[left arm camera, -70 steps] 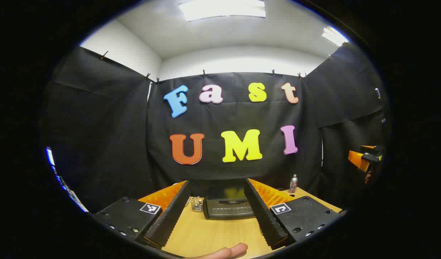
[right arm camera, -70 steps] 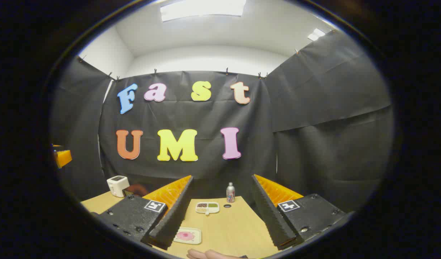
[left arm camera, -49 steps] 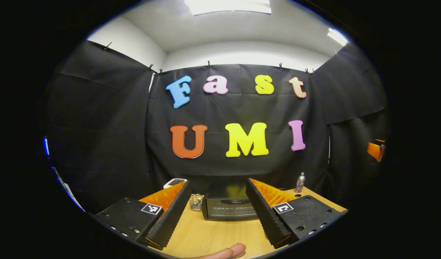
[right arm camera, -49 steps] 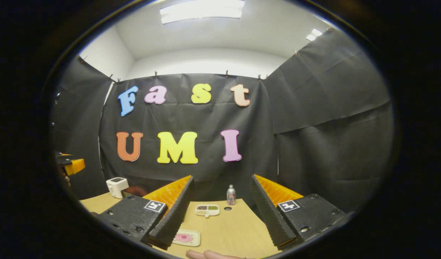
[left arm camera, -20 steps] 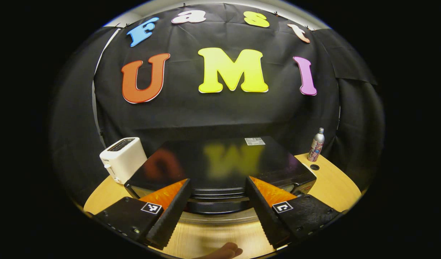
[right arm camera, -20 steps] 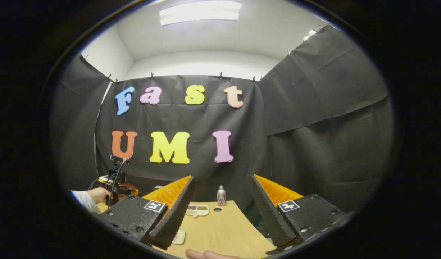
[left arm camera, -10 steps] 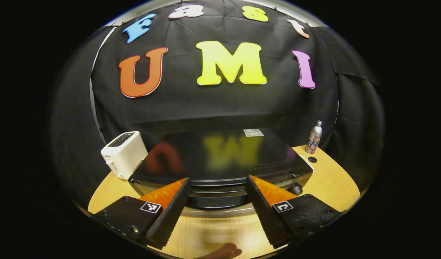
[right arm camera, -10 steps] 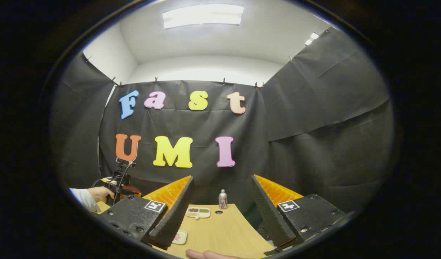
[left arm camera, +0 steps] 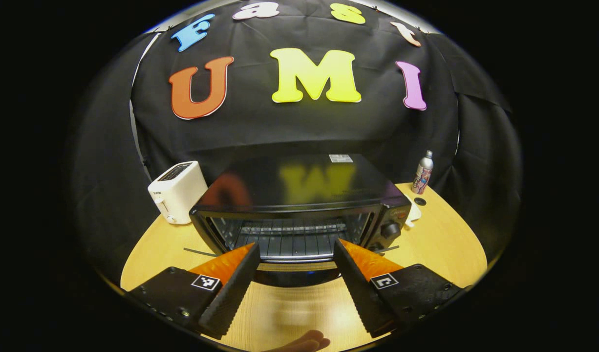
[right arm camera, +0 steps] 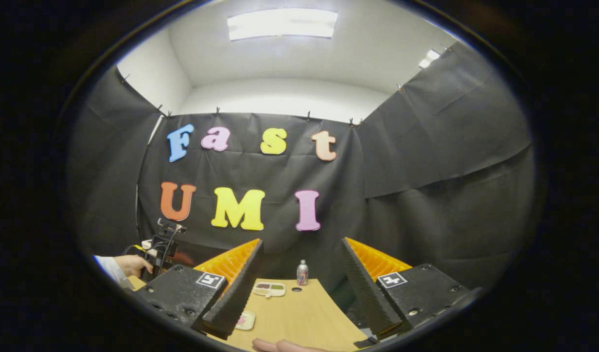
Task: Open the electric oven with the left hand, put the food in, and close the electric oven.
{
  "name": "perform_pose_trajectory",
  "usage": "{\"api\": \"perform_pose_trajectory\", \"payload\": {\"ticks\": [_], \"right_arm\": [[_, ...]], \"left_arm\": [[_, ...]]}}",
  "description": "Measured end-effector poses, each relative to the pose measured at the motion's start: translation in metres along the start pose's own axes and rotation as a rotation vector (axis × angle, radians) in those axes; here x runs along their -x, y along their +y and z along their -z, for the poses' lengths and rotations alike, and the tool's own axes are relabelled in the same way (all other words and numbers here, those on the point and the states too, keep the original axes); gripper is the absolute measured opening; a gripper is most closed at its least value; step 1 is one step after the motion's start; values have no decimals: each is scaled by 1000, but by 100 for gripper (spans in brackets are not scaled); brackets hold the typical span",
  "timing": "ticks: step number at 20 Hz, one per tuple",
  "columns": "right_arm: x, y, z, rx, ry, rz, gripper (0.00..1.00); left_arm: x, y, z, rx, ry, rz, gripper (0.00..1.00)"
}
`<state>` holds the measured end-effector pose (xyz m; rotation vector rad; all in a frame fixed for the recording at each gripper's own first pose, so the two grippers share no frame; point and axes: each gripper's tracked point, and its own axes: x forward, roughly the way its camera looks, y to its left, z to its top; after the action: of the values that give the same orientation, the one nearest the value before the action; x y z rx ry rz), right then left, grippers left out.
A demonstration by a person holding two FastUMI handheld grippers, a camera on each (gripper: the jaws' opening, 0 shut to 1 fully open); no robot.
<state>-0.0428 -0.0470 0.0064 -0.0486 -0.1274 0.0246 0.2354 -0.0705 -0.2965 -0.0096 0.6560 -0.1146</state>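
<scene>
The left gripper (left arm camera: 295,266) is held wide open with nothing between its fingers, and the oven (left arm camera: 299,205) is seen straight ahead at 12 o'clock on the table (left arm camera: 441,234). The oven door (left arm camera: 297,275) is seen swung down, its front edge lying between the fingers (whether either finger touches it cannot be told). The wire rack (left arm camera: 289,237) is exposed inside. A toaster (left arm camera: 178,190) is placed at 10 o'clock of the oven, just beside it, and a bottle (left arm camera: 423,172) is stood at 2 o'clock near the table's far edge.

The right gripper (right arm camera: 299,281) is likewise spread wide and empty, well above the table (right arm camera: 304,313). Between its fingers, farther off, a divided food tray (right arm camera: 268,289) is seen, with the bottle (right arm camera: 302,273) beyond it at 1 o'clock. A small plate (right arm camera: 245,320) with something pink is partly hidden behind the left finger. At 9 o'clock, a hand (right arm camera: 132,264) is seen on the other gripper's handle.
</scene>
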Motion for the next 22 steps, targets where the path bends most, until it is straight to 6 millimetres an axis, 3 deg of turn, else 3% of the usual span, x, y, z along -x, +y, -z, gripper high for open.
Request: {"api": "perform_pose_trajectory", "payload": {"ticks": [4, 11, 12, 13, 14, 16, 20, 21, 22], "right_arm": [[6, 4, -5, 4, -13, -8, 96], [1, 8, 1, -3, -5, -15, 96], [1, 9, 2, -4, -1, -18, 96], [1, 10, 5, -4, 4, -20, 96], [1, 12, 7, -4, 8, -23, 99], [-1, 13, 10, 2, 14, -26, 98], [-4, 15, 15, 0, 30, -28, 96], [-5, 15, 17, -2, 32, -30, 96], [-7, 15, 18, -2, 37, -29, 96]], "left_arm": [[2, -5, 68, 22, 190, 8, 96], [12, -17, 125, -4, 381, 56, 96], [11, -17, 130, -8, 397, 57, 100], [12, -18, 139, -3, 431, 58, 95], [13, -19, 149, 11, 465, 61, 100], [11, -20, 154, 6, 472, 58, 95], [11, -20, 155, 13, 458, 54, 100], [11, -19, 151, 13, 435, 44, 96], [11, -18, 146, 12, 397, 35, 100]]}}
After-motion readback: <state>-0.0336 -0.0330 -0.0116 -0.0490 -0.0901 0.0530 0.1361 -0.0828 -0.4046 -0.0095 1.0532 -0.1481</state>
